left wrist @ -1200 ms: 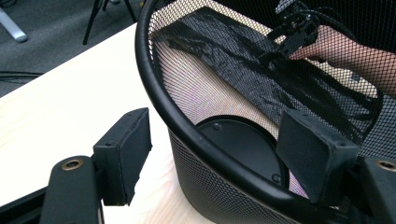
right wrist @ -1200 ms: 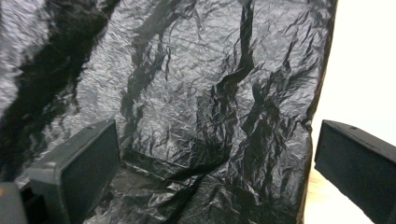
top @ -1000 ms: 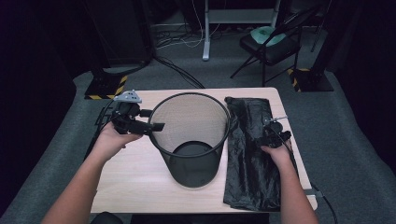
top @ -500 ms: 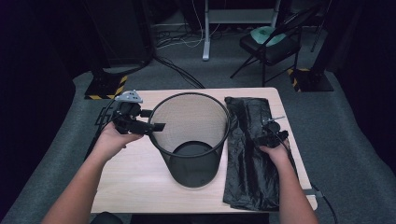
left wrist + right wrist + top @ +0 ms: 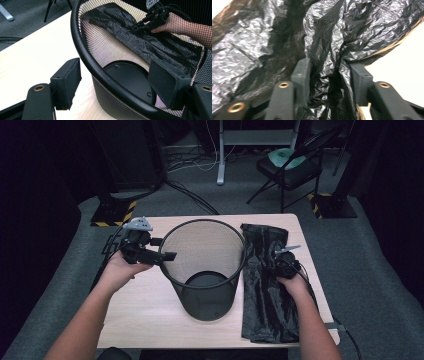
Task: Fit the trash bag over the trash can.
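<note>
Black bin bag (image 5: 322, 50) unmoved, both grippers holding still

Overhead light falls on the pale wooden surface (image 5: 140, 310) in front of me, while the room around it sinks into near black at the left and right edges of the high view. That view is soft and a little grainy. The wire bin (image 5: 204, 270) throws only a faint shadow at its base. Through my left gripper view, the mesh shimmers with a rainbow moiré where the bright wood shows through, and my near jaws are slightly blurred. In my right gripper view, the black plastic bag (image 5: 317, 45) glints with crinkled highlights, the wood at the corner burns out to white, and the jaws are out of focus.
</note>
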The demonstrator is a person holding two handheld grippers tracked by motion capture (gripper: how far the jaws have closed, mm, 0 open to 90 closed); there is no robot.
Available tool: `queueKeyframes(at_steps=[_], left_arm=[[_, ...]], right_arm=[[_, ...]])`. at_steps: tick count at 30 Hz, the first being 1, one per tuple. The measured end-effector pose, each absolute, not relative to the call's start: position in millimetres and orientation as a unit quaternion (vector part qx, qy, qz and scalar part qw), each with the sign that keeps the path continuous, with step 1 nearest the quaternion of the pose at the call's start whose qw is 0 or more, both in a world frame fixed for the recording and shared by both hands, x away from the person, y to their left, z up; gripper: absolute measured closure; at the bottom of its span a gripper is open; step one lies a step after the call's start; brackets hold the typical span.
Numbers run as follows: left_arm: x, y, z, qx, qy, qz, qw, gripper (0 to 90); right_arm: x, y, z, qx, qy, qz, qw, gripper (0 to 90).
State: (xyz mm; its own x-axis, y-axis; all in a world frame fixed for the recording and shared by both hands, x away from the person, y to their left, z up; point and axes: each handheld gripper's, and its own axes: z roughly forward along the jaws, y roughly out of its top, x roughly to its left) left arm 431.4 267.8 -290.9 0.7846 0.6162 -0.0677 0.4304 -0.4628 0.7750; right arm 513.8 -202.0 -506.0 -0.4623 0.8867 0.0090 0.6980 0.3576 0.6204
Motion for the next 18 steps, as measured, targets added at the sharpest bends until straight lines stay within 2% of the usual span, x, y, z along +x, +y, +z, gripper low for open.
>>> queueKeyframes(at_steps=[8, 14, 18], left_arm=[[433, 266, -294, 0.853, 0.297, 0.106, 0.415, 27.2], [432, 268, -296, 0.847, 0.293, 0.100, 0.432, 27.9], [433, 266, -298, 0.849, 0.287, 0.098, 0.432, 27.7]], right_arm=[[515, -196, -504, 0.473, 0.822, 0.286, 0.137, 85.5], [515, -193, -501, 0.458, 0.835, 0.268, 0.142, 87.1], [513, -194, -492, 0.454, 0.836, 0.283, 0.124, 87.0]])
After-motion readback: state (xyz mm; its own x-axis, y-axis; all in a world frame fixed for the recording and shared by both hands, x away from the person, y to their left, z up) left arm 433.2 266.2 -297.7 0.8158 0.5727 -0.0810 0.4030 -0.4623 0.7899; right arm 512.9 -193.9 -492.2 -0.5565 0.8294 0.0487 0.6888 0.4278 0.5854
